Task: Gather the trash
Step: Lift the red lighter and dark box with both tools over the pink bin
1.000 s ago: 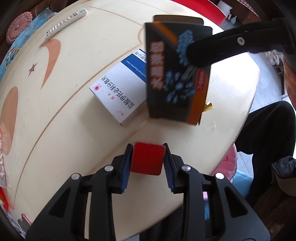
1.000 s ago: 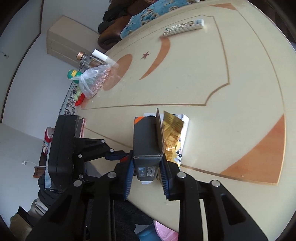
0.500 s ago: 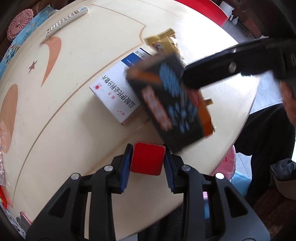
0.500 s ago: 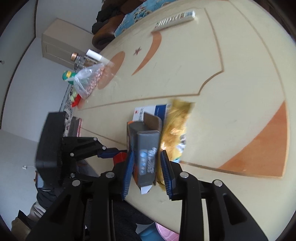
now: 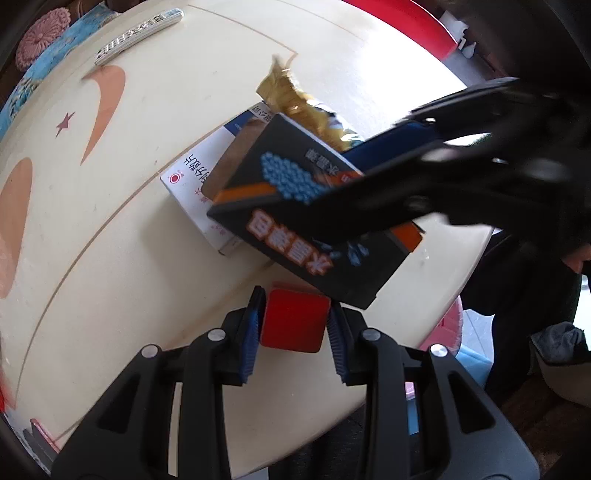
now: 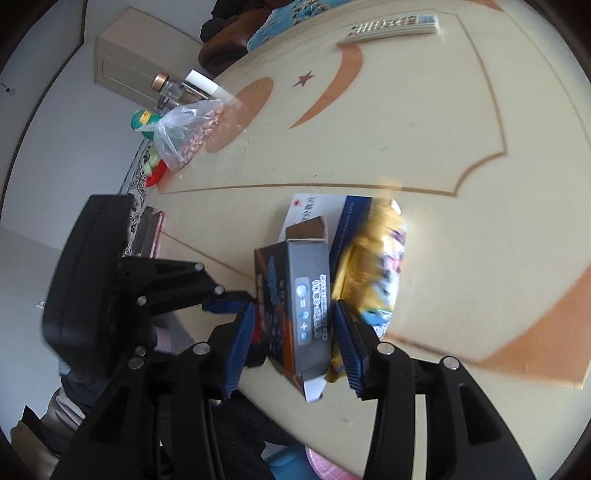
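The right gripper [image 6: 293, 325], jaws just opening, releases the black box [image 5: 317, 218] near the table [image 5: 110, 258] edge, while the left gripper [image 5: 295, 325] clamps a red block [image 5: 294, 320].

a round cream table [image 6: 461, 122] with orange crescent, star and circle inlays fills a daylit room. behind it stand a pale cabinet [image 6: 122, 59] against a white wall [image 6: 48, 122] and a blue patterned cushion [image 5: 26, 92]; a red chair [image 5: 399, 26] sits at its far edge.
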`<state>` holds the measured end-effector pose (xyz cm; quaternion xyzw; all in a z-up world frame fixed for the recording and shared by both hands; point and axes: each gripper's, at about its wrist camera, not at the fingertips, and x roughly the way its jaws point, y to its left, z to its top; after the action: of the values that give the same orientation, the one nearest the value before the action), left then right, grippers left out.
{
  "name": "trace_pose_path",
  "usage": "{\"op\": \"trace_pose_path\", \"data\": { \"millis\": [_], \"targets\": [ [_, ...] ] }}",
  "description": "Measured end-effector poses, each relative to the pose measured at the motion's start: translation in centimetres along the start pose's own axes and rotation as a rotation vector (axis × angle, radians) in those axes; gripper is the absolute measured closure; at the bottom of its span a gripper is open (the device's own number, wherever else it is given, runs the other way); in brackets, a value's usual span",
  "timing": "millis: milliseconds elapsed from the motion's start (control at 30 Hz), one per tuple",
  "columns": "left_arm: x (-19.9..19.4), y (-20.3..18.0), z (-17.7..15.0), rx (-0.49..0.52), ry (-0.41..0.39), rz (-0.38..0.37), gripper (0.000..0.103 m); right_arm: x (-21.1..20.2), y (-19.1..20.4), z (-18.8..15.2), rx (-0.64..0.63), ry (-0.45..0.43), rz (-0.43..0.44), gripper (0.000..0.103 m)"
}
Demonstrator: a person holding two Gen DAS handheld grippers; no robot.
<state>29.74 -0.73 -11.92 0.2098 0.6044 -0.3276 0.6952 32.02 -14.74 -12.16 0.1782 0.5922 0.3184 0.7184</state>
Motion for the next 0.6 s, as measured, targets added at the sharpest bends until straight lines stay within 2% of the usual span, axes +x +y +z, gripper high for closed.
{"op": "trace_pose_path", "data": {
  "millis": [167, 233, 333, 467, 533, 600],
  "targets": [
    [-0.1, 0.4, 0.0, -0.021, -0.005, -0.014, 0.07, 0.4, 0.6, 0.0, -0.037, 0.009, -0.012, 0.059],
    [-0.1, 0.5, 0.1, -0.022, -0.002, -0.006, 0.07, 0.1, 1.0, -0.3, -0.045, -0.011, -0.029, 0.066],
    [-0.2, 0.4, 0.1, -0.019, -0.003, 0.007, 0.07, -0.7, 1.7, -0.9, -0.096, -0.053, -0.044, 0.072],
    [-0.1, 0.2, 0.0, -0.015, 0.001, 0.021, 0.071, -1.5, 2.9, -2.1, -0.184, -0.085, -0.113, 0.072],
    [-0.1, 0.1, 0.1, -0.02, 0.003, 0.022, 0.071, -1.1, 3.4, -2.5, -0.224, -0.057, -0.139, 0.074],
    [-0.1, 0.2, 0.2, -0.024, 0.003, 0.023, 0.071, -0.8, 3.9, -2.8, -0.239, -0.07, -0.154, 0.076]
  ]
}}
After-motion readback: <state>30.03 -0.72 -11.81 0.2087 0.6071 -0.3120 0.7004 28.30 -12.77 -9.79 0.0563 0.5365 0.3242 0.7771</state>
